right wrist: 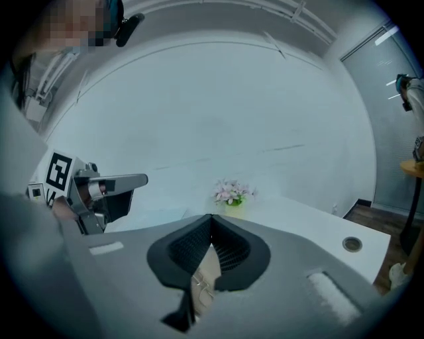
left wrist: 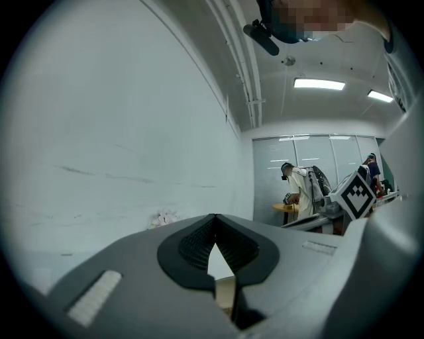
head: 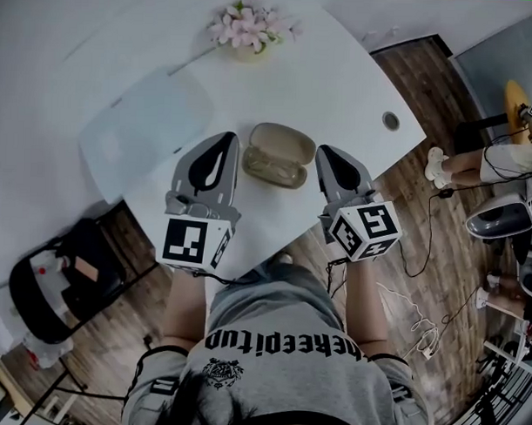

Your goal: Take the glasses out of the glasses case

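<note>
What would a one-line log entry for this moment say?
left gripper: shut, empty | right gripper: shut, empty | glasses case: open, on table between them

From the head we look steeply down on the counter (head: pixel 340 88); both gripper views sit low, near it, facing the far flowers (head: pixel 248 25).

What lies inside the open glasses case (head: pixel 279 155) is too small to tell in the head view. In both gripper views the grey jaw bodies hide the case, all but a beige sliver. A person (head: pixel 503 159) is cut off at the right edge.
</note>
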A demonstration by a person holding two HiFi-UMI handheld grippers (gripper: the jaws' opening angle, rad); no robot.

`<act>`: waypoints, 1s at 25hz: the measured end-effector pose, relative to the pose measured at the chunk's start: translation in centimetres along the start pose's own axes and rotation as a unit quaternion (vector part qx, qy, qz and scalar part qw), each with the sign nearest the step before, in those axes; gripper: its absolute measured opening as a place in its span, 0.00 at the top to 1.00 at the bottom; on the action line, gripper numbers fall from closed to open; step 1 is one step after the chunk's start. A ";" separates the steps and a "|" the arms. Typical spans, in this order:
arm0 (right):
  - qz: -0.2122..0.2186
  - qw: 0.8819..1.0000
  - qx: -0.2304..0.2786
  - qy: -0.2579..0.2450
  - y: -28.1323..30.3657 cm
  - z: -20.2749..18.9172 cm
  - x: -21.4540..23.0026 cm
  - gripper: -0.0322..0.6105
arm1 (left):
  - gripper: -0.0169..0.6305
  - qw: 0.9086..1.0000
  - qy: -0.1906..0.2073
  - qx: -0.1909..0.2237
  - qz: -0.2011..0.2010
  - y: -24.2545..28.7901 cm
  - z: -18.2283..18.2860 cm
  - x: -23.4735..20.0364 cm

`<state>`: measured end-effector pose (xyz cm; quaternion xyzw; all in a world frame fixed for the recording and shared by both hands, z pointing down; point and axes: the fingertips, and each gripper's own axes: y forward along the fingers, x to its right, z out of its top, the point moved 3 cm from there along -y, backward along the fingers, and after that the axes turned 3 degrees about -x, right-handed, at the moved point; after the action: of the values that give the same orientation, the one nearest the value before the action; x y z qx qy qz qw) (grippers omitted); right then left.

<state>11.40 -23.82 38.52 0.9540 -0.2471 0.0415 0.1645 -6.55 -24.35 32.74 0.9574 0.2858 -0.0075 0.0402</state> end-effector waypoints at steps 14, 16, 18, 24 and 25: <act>0.079 0.977 -0.192 -0.047 5.5 -8.3 -1.5 0.91 | 0.95 0.999 -0.021 -0.026 -0.011 1.2 -3.3 -1.8; 0.092 0.970 -0.216 -0.058 6.0 -9.2 -1.6 0.89 | 0.94 0.999 -0.023 -0.028 -0.013 1.2 -3.5 -1.9; 0.102 0.963 -0.240 -0.075 6.4 -10.1 -1.7 0.88 | 0.94 0.999 -0.025 -0.027 -0.014 1.3 -3.6 -2.0; 0.132 0.940 -0.290 -0.121 8.0 -11.8 -1.8 0.83 | 0.94 1.000 -0.023 -0.007 -0.016 1.5 -3.6 -2.3; 0.137 0.935 -0.298 -0.134 8.2 -12.0 -1.9 0.82 | 0.94 1.000 -0.025 -0.009 -0.015 1.5 -3.7 -2.5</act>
<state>5.81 -25.74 51.92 0.8147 -0.3960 -0.1402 0.3996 -7.81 -26.64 36.59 0.9520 0.2994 -0.0297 0.0556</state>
